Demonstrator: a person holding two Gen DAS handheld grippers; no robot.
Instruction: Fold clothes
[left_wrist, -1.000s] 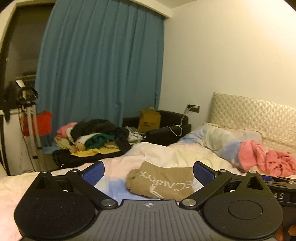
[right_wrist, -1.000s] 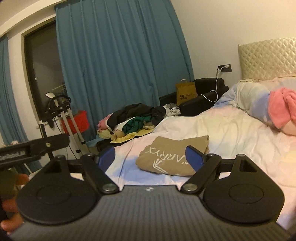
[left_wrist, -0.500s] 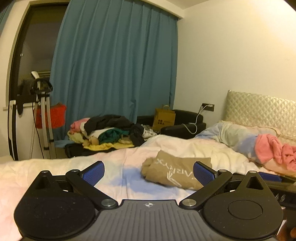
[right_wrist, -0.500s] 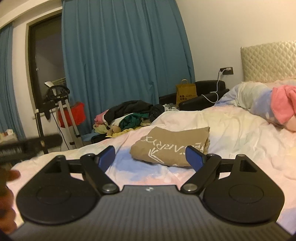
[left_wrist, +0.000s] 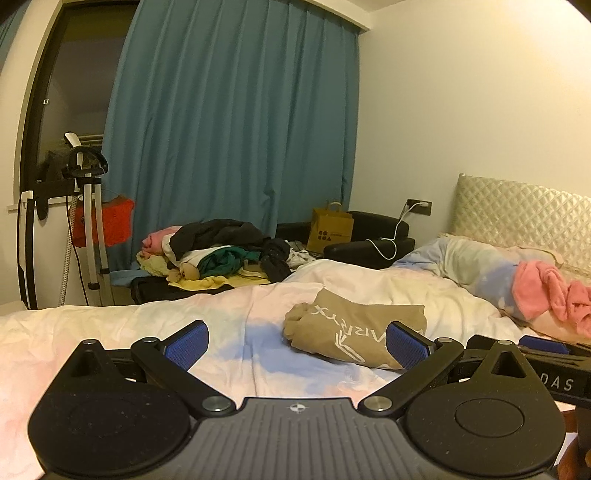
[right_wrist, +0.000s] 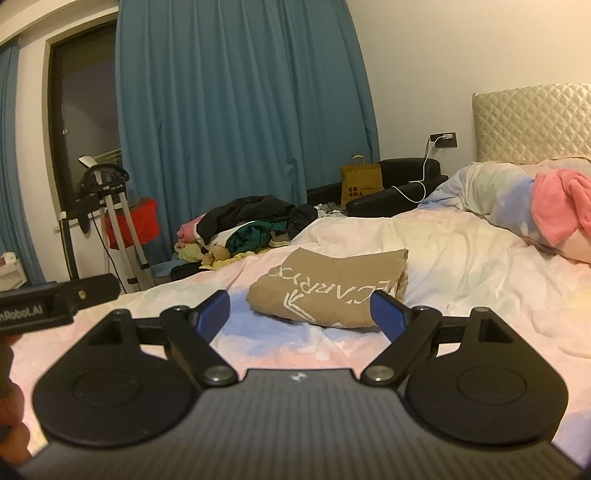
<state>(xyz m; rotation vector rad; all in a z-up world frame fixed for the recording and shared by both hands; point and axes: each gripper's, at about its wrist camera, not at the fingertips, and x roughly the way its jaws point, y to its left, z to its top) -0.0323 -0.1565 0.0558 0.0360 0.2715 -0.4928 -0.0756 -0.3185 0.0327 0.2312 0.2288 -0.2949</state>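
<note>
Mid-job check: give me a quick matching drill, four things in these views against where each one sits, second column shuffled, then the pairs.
Things:
1. tan folded shirt
2. pink garment
3. brown paper bag
4. clothes pile

Places:
A. in front of the blue curtain, beyond the far edge of the bed
B. on the rumpled duvet near the headboard
C. flat on the bed, ahead of both open hand-held grippers
D. by the black seat, near the wall socket

Pairs: 1-C, 2-B, 3-D, 4-A
</note>
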